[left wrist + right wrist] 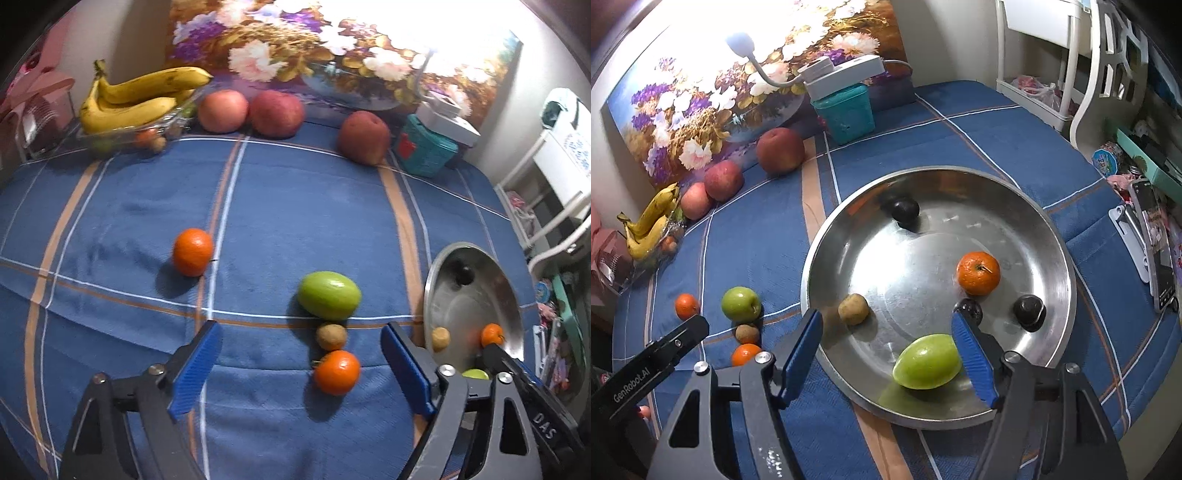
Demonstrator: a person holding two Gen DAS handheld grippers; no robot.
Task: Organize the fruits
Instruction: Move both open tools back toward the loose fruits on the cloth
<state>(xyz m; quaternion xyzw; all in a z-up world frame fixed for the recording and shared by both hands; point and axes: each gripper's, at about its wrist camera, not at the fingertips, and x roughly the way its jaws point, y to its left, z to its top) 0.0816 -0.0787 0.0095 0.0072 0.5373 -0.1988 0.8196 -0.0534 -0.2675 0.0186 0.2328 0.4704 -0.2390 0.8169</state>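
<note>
My left gripper (301, 341) is open and empty above the blue cloth, with a tangerine (337, 372), a kiwi (331, 336) and a green apple (329, 300) between and just beyond its fingers. Another tangerine (193, 252) lies further left. My right gripper (886, 332) is open and empty over the near rim of a steel pan (1060, 258). The pan holds a green apple (927, 362), a tangerine (978, 273), a kiwi (853, 308) and three dark fruits (905, 212).
Bananas (133, 98) lie on a clear tray at the back left. Three red apples (277, 112) stand along a flower painting (332, 48). A teal box (424, 146) with a lamp stands at the back right. A phone (1156, 243) lies right of the pan.
</note>
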